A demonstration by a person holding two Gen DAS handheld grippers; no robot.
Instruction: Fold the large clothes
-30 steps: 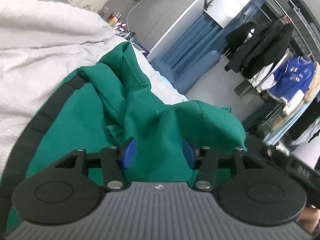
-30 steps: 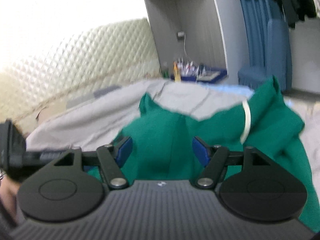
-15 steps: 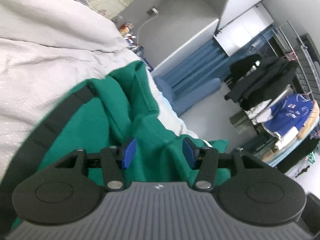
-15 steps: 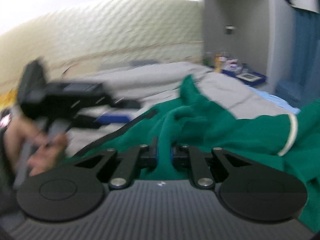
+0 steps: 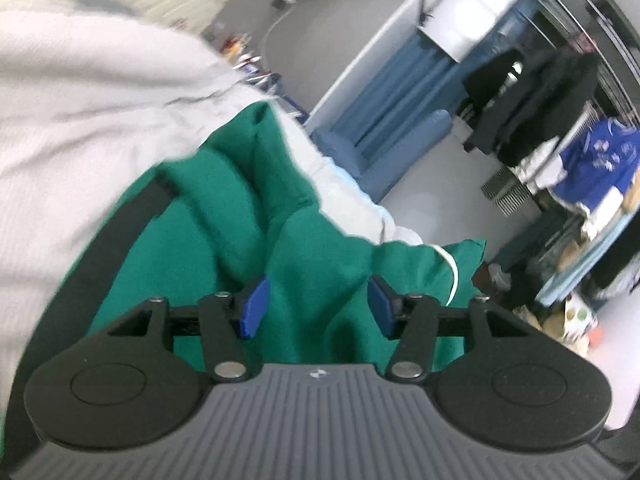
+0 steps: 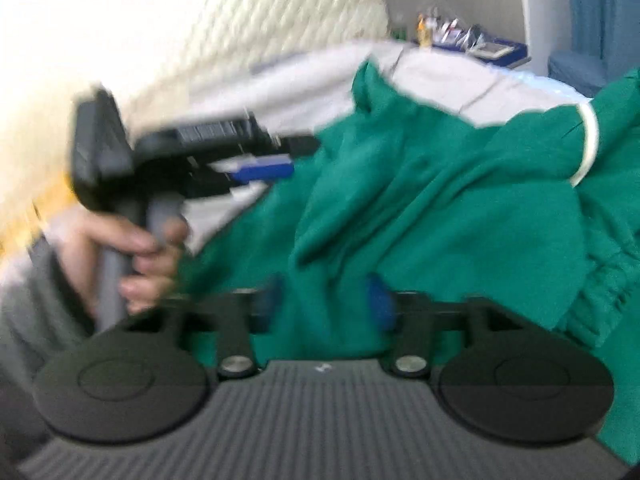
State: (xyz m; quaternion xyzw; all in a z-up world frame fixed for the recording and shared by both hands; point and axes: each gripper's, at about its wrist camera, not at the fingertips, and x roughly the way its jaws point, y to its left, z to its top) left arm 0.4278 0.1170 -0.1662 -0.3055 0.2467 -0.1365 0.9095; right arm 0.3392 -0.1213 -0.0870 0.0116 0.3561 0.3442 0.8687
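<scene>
Between the blue pads of the left gripper lies a fold of the green garment; the jaws stand apart and are opening, and neither pad presses on the cloth. A black strip runs along the garment's left edge, and a white cord hangs near its far right corner. The garment is bunched on a bed, spread over a pale grey bedspread that fills the upper left of this view. Beyond the bed's edge stand a blue chair, blue curtains, and a rack of hanging clothes, dark coats beside a blue shirt.

The right gripper also sits over the green garment, with a ridge of cloth rising between its blurred blue pads. Its jaws are apart and opening, and the cloth looks loose between them rather than clamped. To the left in this view, a hand with a grey sleeve grips the handle of the other gripper, which points across toward the garment with one blue pad showing. A white cord loops over a raised green fold at the right. Behind are the grey bedspread, a quilted cream headboard, and a cluttered small bedside stand at the far wall.
</scene>
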